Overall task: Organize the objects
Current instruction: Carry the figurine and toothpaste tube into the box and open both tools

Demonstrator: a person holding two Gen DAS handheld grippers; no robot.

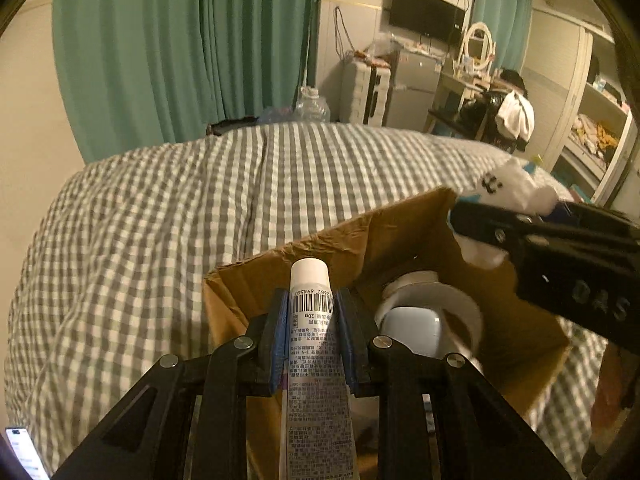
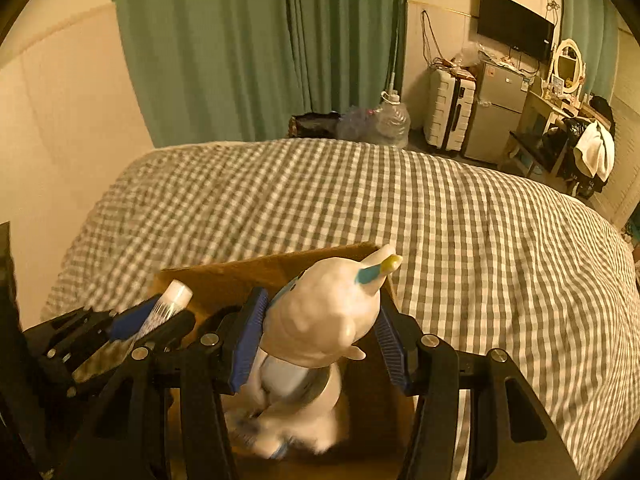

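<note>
My left gripper (image 1: 311,312) is shut on a white tube (image 1: 310,280) with a barcode, held over the near-left corner of an open cardboard box (image 1: 404,220). The tube (image 2: 172,300) and the left gripper (image 2: 156,316) also show at the left of the right wrist view. My right gripper (image 2: 320,316) is shut on a white plush toy (image 2: 324,316) with a teal and yellow horn, held above the box (image 2: 228,276). In the left wrist view the right gripper (image 1: 472,220) holds the toy (image 1: 516,188) over the box's far right corner. A white case (image 1: 412,330) and a white roll (image 1: 444,300) lie inside the box.
The box sits on a bed with a grey-and-white checked cover (image 2: 480,220). Green curtains (image 2: 260,48), a white suitcase (image 2: 448,108), a small fridge (image 2: 496,108) and a desk with a mirror (image 2: 560,92) stand beyond the bed. A lit phone (image 1: 24,452) lies at the lower left.
</note>
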